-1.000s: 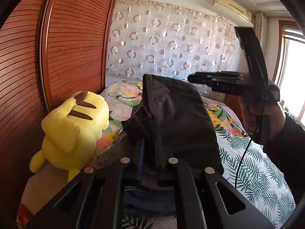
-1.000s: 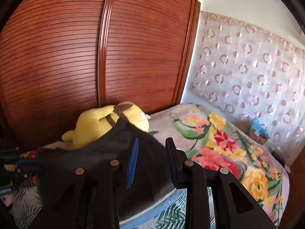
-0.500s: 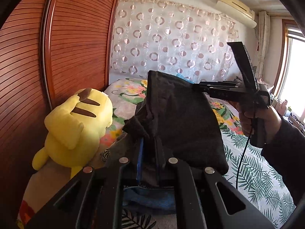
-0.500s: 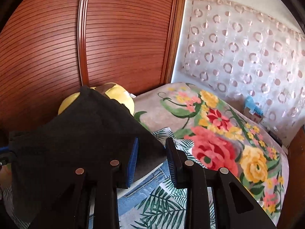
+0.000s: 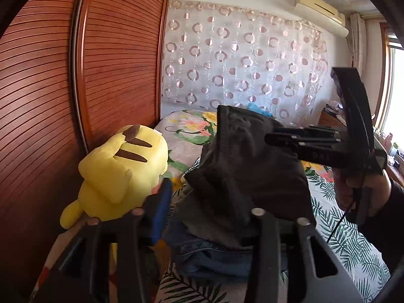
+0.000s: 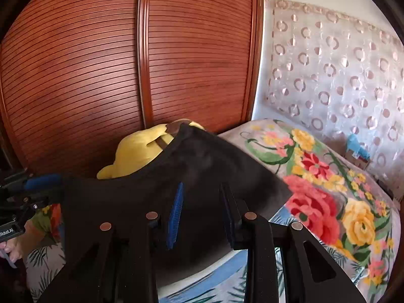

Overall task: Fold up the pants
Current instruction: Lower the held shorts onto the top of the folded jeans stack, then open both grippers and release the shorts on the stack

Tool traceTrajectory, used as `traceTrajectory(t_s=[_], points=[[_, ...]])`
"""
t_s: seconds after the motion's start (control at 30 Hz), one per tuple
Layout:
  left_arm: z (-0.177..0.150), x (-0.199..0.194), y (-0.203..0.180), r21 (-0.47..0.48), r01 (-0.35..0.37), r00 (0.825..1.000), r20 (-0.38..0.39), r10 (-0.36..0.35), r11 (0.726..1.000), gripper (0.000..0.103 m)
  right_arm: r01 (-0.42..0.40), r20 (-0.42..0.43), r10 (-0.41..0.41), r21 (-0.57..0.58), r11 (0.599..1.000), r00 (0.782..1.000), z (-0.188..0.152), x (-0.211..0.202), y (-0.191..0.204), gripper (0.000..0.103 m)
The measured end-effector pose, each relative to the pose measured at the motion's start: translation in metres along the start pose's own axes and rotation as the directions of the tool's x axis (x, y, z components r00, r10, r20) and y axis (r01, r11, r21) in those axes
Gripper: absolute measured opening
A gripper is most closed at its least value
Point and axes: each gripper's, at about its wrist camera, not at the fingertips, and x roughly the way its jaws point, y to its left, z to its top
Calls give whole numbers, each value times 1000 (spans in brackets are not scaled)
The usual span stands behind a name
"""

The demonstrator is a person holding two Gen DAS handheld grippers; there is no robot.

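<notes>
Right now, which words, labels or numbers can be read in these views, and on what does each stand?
"Robot.AI", its start cut off: white print on the body of the left gripper.
Pale letters on the body of the right gripper: too blurred to read.
No other text is visible.

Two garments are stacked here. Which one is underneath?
The blue jeans, lying flat at the bottom. The black pants are draped over them, with one edge raised.

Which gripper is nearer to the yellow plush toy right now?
Left. The left gripper, jaws opening at the black pants, has one finger right beside the yellow plush toy. The right gripper grips the pants' far side, away from the toy.
</notes>
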Motion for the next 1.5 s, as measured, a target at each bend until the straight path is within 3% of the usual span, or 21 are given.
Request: traceTrajectory(t_s=[0.07, 0.13, 0.4, 0.57, 0.7, 0.87, 0.97, 1.07, 1.5], points=[[-1, 2, 3, 10, -13, 1000, -14, 14, 1000, 51, -2, -5, 2, 0, 1000, 1000, -5, -2, 0, 30], [-2, 2, 5, 15, -9, 1000, -21, 9, 1000, 77, -9, -8, 9, 3, 1000, 1000, -8, -5, 0, 30], [-7, -8, 7, 19, -18, 1000, 1, 18, 1000, 103, -14, -13, 14, 23, 1000, 1000, -11, -12, 7, 30], [-8, -11, 7, 25, -26, 1000, -14, 26, 999, 103, -10, -11, 10, 37, 999, 1000, -17, -17, 13, 31], [-10, -16, 3, 31, -2, 1000, -23, 3, 1000, 103, 0, -11, 1, 45, 999, 1000, -21, -23, 18, 38], [-13, -28, -2, 47, 11, 1000, -14, -10, 999, 103, 14, 4, -14, 59, 998, 1000, -26, -40, 26, 53], [-14, -35, -5, 52, 21, 1000, -12, -21, 998, 103, 27, 8, -27, 72, 997, 1000, -30, -52, 30, 56], [-15, -43, -9, 62, 37, 999, -6, -36, 997, 103, 36, 17, -37, 82, 996, 999, -32, -62, 38, 69], [-22, -66, -46, 157, 107, 994, -17, -106, 982, 103, 121, 57, -131, 153, 981, 990, -58, -120, 65, 78]])
